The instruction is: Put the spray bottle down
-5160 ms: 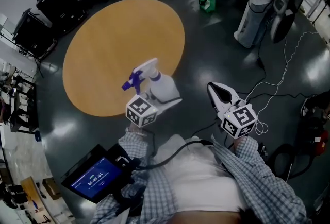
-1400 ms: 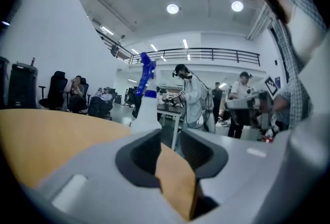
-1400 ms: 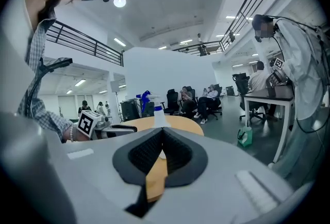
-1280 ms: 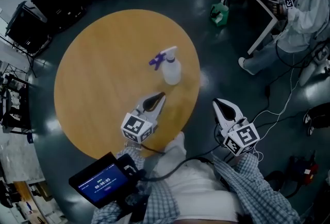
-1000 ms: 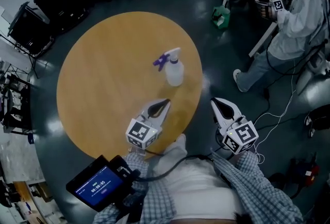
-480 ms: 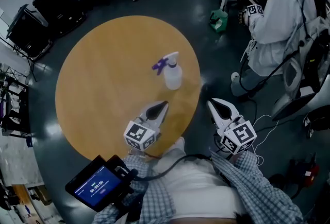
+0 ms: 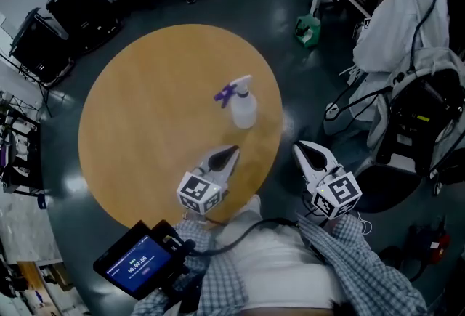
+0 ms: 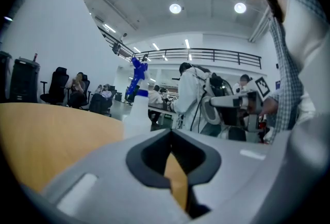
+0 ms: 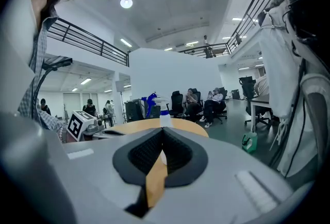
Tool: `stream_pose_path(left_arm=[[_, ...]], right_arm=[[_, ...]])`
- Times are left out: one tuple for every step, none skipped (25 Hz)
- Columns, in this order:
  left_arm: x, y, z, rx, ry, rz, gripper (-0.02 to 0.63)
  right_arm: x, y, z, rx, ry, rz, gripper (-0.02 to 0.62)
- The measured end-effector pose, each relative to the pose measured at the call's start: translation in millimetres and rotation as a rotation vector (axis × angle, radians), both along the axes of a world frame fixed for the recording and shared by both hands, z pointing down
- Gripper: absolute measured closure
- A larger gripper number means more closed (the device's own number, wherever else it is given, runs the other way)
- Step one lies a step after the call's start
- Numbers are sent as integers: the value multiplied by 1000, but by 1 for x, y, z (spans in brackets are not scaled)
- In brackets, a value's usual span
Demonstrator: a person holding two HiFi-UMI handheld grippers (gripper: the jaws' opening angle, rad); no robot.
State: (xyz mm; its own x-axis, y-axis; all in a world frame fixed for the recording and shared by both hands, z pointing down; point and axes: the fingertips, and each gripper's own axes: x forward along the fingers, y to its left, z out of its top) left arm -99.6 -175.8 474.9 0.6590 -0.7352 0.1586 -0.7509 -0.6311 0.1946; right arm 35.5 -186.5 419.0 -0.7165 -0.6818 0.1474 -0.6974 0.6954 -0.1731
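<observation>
Bottle (image 7: 242,107) changes place since the earliest frame: back then it sits clamped in the left gripper (image 7: 229,152) off the table edge, now it stands upright on the table (image 7: 138,111), right of centre and near the right-hand rim, trigger (image 7: 225,94) pointing left in head view, nothing touching it. Left gripper is pulled back over the near table edge, well apart from bottle, aimed roughly at it; same spot as half a second ago. Left gripper view: jaws together, meeting at the front, nothing between them, only table wood showing through the gap further back; bottle (image 8: 135,114) upright ahead, a bit left. Right gripper (image 7: 304,150) hangs over the floor (image 7: 305,82) just right of the table; right gripper view shows its jaws together too, empty, bottle (image 9: 163,115) small and far beyond them on the table. Person in white (image 7: 396,38) at right of head view shifts between frames, not part of task. Progress: put-down looks done, bottle released, standing steady, not tipped. Left to do, as far as I can judge: nothing, maybe drawing the hands further off
</observation>
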Motion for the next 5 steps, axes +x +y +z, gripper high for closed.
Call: stream_pose_path(left_arm=[[0, 0, 1, -2, 0, -2, 607], [-1, 0, 1, -3, -1, -3, 607], [-1, -1, 2, -5, -1, -4, 607], [-1, -1, 2, -7, -1, -5, 607], [-1, -1, 2, -9, -1, -6, 607]], right_arm=[[0, 0, 0, -1, 0, 0, 594], [-1, 0, 1, -3, 0, 0, 593], [-1, 0, 1, -5, 0, 1, 594], [-1, 0, 1, -7, 1, 2, 594], [0, -1, 1, -9, 1, 2, 594]])
